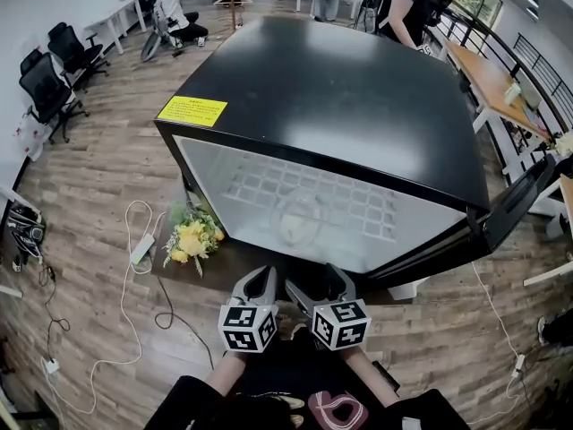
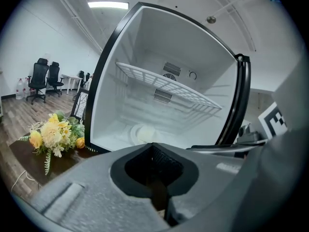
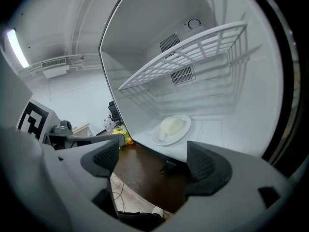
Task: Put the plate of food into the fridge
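1. Left gripper [image 1: 260,278]: jaws pressed together, pads meeting along their length, with nothing caught between them. It sits just beside the right gripper, low in my head view.

2. Right gripper [image 1: 323,278]: jaws spread, the gap empty. Through that gap I see only the dark low table [image 3: 145,174] below.

3. Plate of food [image 3: 171,129]: it lies ahead of both claws, well apart from either, and neither touches it. It rests flat on the white floor of the fridge [image 1: 358,97], directly under the wire shelf [image 3: 183,57]. The food [image 3: 173,125] is a pale mound on the plate (I cannot tell what kind).

4. Fridge: it stands open straight ahead of the claws. Its door [image 1: 515,209] is swung out ahead and to the right of the right gripper. The shelf is in its rails, nothing on it. A yellow label [image 1: 192,110] is stuck on the black top, up and to the left of the left gripper.

5. Surroundings: a bunch of yellow and white flowers [image 1: 191,237] lies on the low table, ahead and to the left of the left gripper, just beside the fridge's left edge. A person in black [image 1: 403,7] stands beyond the fridge, far ahead of the right gripper.
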{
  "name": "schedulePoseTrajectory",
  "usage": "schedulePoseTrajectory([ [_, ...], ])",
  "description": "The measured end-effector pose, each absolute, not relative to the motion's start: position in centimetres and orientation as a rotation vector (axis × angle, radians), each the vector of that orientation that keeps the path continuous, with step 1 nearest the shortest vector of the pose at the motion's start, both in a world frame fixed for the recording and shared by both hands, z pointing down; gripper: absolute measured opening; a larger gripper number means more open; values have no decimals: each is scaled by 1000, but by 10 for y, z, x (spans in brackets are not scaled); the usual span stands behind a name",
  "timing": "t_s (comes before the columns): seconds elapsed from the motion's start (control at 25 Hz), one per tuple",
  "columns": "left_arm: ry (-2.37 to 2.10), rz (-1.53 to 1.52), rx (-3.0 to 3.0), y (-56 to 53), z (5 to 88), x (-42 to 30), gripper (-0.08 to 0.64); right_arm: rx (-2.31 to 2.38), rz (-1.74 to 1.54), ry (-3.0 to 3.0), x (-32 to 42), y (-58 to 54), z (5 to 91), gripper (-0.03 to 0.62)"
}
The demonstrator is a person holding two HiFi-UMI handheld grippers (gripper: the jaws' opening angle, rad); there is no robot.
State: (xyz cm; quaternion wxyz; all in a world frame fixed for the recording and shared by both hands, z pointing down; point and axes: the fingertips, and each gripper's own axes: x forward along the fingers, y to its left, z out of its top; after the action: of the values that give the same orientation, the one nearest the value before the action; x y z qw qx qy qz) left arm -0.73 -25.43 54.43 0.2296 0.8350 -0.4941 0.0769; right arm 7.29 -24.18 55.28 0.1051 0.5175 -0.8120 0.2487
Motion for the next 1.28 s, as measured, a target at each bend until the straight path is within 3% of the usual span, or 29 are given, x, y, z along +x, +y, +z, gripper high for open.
schedulePoseTrajectory([
  [0.28,-1361,201,2324,-238,537,9,8,1576,698,-2385,90,-226,549,442],
  [0.52,-1374,179,2337,-228,533,17,8,1627,647,-2373,105,-216,544,307],
  [1.28,-1355,165,2389,-218,528,41,8,1704,574,-2319,123,-211,544,116],
])
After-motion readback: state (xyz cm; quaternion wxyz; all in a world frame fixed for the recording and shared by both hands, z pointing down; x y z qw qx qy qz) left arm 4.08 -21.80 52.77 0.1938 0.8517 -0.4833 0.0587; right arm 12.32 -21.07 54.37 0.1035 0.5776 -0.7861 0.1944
